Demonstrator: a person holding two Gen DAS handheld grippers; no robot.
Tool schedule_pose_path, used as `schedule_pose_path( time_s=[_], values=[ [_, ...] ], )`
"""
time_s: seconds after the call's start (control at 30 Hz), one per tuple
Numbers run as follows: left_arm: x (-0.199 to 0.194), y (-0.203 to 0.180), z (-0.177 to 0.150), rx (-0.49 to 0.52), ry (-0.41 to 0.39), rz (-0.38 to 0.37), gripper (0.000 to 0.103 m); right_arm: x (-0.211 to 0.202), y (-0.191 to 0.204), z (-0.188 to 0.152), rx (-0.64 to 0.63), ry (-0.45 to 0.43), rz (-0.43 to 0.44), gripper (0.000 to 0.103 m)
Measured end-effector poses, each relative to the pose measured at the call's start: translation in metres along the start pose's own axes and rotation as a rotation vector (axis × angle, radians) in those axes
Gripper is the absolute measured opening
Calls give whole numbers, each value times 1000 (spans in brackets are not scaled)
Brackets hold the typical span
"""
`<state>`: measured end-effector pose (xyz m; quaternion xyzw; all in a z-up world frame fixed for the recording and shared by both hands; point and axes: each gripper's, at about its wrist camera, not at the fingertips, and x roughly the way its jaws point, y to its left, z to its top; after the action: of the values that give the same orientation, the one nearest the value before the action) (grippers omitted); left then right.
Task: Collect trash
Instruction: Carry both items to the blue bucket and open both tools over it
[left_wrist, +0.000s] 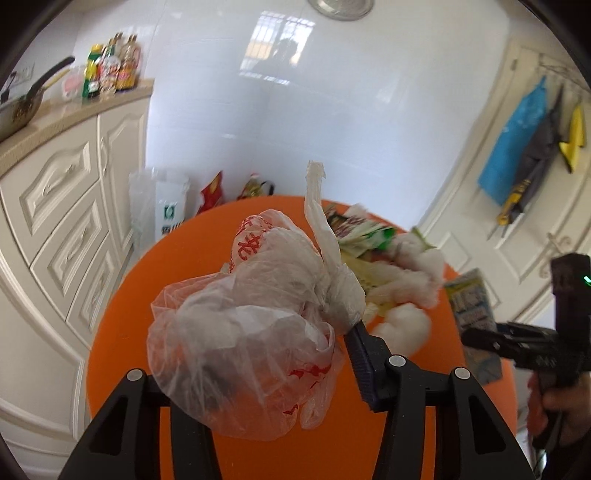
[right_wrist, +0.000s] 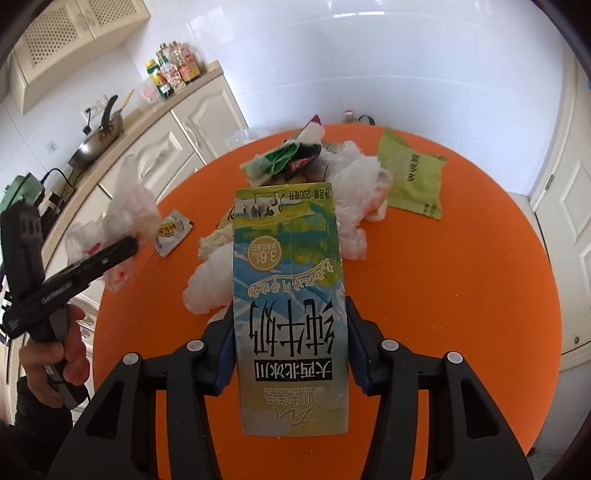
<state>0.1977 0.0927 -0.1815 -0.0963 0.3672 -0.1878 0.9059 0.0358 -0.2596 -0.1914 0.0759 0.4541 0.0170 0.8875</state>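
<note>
Two pieces of trash are already lifted, one per hand. From the left wrist view, the left gripper (left_wrist: 295, 354) carries a crumpled clear plastic bag (left_wrist: 255, 328) above the orange tabletop (left_wrist: 122, 332); how firmly its jaws pinch the film I cannot tell.

From the right wrist view, the right gripper (right_wrist: 291, 354) clamps a milk carton (right_wrist: 290, 314) by both sides. Left to collect, by my reckoning: the central heap of wrappers (right_wrist: 291, 158), white bags (right_wrist: 354, 177), a green pouch (right_wrist: 413, 181) and a small sachet (right_wrist: 171, 230).
</note>
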Motion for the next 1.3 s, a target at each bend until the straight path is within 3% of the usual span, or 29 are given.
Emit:
schedule_pose_path(
  time_s=[0.2,0.37,0.6,0.73,0.9,1.03,1.2,1.3],
  values=[
    [-34,-19,-8,46,-19,32,47,-19,1,0,16,-52,16,51],
    [-32,-85,2,124,-33,26,47,-47,-15,-5,58,-115,-1,51],
    [-19,-204,2,273,3,-162,47,-121,-73,-30,179,-238,-94,51],
    [1,-278,-9,351,57,-280,47,-176,-138,-70,315,-298,-208,51],
    [44,-382,-49,446,207,-420,47,-215,-229,-143,519,-295,-337,51],
    [89,-445,-88,489,352,-463,47,-211,-292,-196,665,-251,-376,51],
    [160,-499,-144,536,549,-432,47,-183,-360,-245,805,-199,-348,51],
    [213,-509,-165,553,645,-390,47,-159,-397,-262,868,-171,-318,51]
  ],
)
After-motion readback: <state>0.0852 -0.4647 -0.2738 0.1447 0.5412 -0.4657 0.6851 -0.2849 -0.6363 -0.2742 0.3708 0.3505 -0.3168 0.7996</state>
